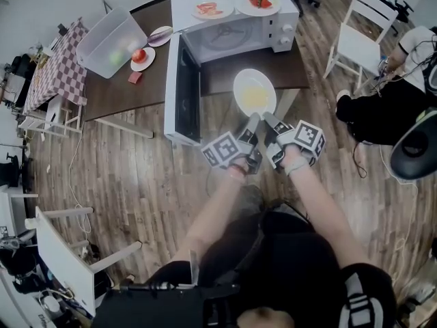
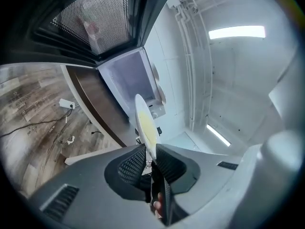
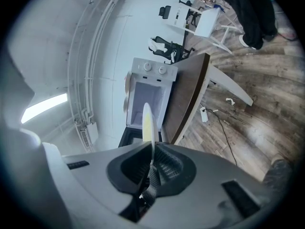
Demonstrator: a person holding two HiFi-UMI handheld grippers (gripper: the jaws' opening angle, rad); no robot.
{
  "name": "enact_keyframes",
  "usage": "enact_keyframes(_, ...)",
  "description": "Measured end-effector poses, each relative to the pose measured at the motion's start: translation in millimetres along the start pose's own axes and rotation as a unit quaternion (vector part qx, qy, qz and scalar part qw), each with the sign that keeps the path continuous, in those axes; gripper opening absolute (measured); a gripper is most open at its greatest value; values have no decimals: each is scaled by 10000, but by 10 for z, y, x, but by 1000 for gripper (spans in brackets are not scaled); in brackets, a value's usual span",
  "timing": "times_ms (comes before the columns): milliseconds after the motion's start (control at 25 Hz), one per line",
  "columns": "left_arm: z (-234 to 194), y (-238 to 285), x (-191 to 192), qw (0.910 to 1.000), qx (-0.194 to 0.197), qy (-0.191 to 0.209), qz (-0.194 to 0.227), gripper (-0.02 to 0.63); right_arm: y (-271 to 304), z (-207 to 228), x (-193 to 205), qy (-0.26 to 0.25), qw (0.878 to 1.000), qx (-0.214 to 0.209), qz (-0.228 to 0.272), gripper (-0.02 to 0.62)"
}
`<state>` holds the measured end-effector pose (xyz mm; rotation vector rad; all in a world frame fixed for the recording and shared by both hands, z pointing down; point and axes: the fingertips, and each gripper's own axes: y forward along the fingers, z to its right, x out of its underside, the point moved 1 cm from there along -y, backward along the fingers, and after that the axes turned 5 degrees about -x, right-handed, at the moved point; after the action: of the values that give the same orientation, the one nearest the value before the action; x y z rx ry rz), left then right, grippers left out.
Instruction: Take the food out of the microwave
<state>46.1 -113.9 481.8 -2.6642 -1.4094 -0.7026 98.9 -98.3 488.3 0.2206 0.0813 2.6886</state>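
A white plate (image 1: 254,92) with yellow food on it hangs level in front of the open white microwave (image 1: 235,33). Both grippers hold its near rim. My left gripper (image 1: 251,124) is shut on the rim at the left, my right gripper (image 1: 271,124) at the right. Seen edge-on, the plate (image 2: 145,125) runs into the pinch of the left gripper (image 2: 150,157) in the left gripper view. The right gripper (image 3: 151,157) likewise clamps the plate (image 3: 147,124) in its own view. The microwave door (image 1: 182,98) stands swung open at the left.
Two plates of red food (image 1: 212,9) (image 1: 258,2) sit on top of the microwave. On the dark table (image 1: 130,91) stand a clear bin (image 1: 113,43), a small plate with a tomato (image 1: 142,57) and another plate (image 1: 161,35). A seated person (image 1: 399,101) and a white chair (image 1: 358,36) are at the right.
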Motion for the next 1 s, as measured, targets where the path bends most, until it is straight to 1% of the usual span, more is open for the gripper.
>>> enact_keyframes(280, 15, -221, 260, 9999, -101, -93, 47, 67, -276, 27, 193, 26, 9998, 86, -160, 20)
enact_keyframes(440, 35, -296, 324, 9998, -141, -107, 75, 67, -355, 21, 249, 38, 9997, 101, -209, 20)
enact_keyframes(760, 115, -590, 684, 9997, -188, -98, 106, 67, -749, 56, 483, 79, 9996, 24, -260, 20)
enact_keyframes(1000, 141, -758, 909, 9996, -254, -118, 108, 67, -991, 108, 621, 100, 9994, 66, -309, 20)
